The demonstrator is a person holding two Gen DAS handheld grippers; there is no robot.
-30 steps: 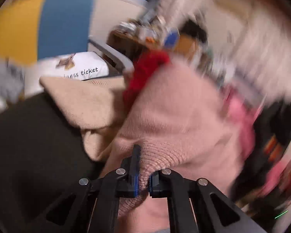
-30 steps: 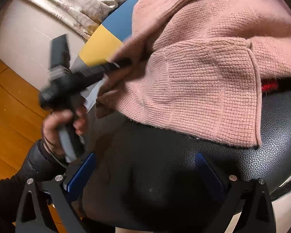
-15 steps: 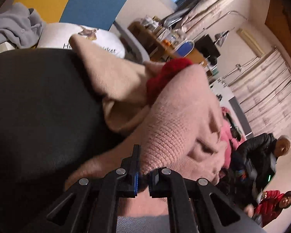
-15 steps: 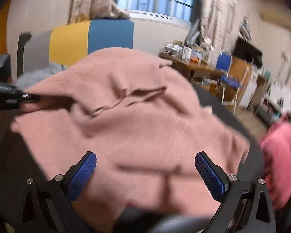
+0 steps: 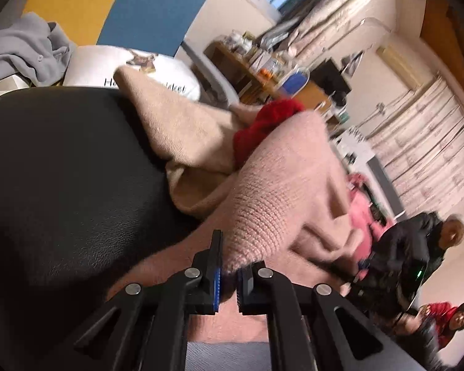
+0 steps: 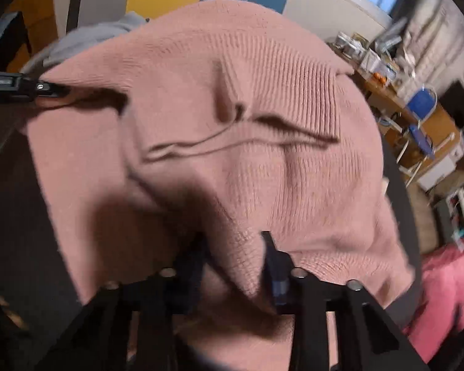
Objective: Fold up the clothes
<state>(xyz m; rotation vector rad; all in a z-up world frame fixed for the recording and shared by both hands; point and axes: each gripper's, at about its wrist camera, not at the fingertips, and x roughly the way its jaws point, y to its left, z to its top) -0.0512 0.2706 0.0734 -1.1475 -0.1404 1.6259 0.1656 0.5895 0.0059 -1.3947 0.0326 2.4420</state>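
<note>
Black lettering is printed on a white pillow [image 5: 133, 68] in the left wrist view, under a small brown picture. Only a leading "H" and the ending "icket" can be made out, the middle being hidden by a beige knit garment [image 5: 182, 130]. No other writing can be read.

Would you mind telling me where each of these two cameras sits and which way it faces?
Left wrist: on the left gripper, looking along its jaws, shut on the pink sweater; beige knit and black seat beyond.
Right wrist: on the right gripper, facing the sweater's spread front, jaws closing around a fold; the left gripper shows at the left edge.
Shared: the sweater, grey garment, cluttered desk.
</note>
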